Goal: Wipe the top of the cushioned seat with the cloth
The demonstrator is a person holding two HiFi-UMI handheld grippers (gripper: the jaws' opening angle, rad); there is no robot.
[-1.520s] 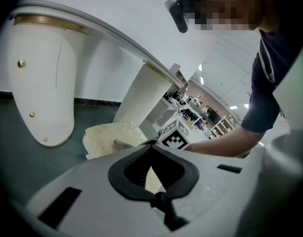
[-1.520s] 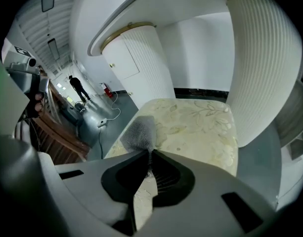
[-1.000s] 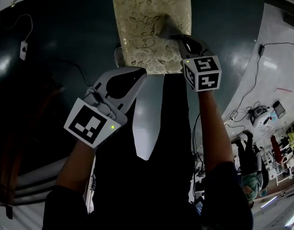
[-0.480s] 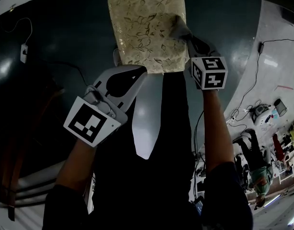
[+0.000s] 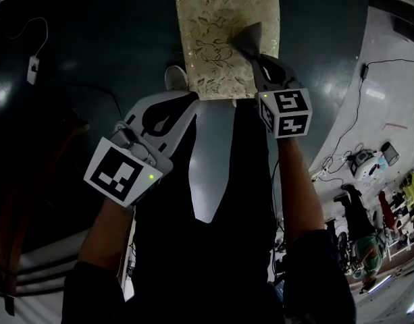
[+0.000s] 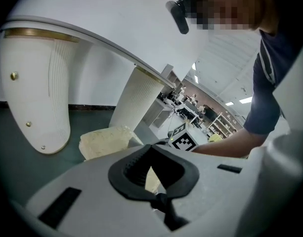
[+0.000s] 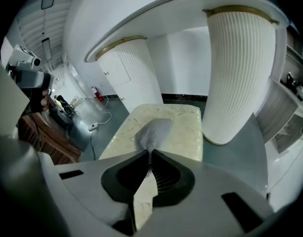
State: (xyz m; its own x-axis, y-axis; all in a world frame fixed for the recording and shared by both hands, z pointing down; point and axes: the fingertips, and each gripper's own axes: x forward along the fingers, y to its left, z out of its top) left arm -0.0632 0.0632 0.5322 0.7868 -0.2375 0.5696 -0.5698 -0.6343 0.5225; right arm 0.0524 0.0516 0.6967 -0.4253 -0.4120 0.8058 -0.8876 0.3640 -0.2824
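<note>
My right claw (image 7: 149, 153) is clamped on the grey cloth (image 7: 153, 131), pressed onto the cushioned seat (image 7: 183, 125) right of centre, so wiping looks midway, with the left side yet to do; my left claw (image 6: 150, 152) hangs closed, empty.

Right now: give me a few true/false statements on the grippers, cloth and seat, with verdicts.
1. The right gripper is shut on the cloth. True.
2. The cloth lies on the floor. False: it rests on top of the seat.
3. The left gripper holds a second cloth. False: its jaws are together with nothing between them.
4. The seat top has a leafy pattern. True.
</note>
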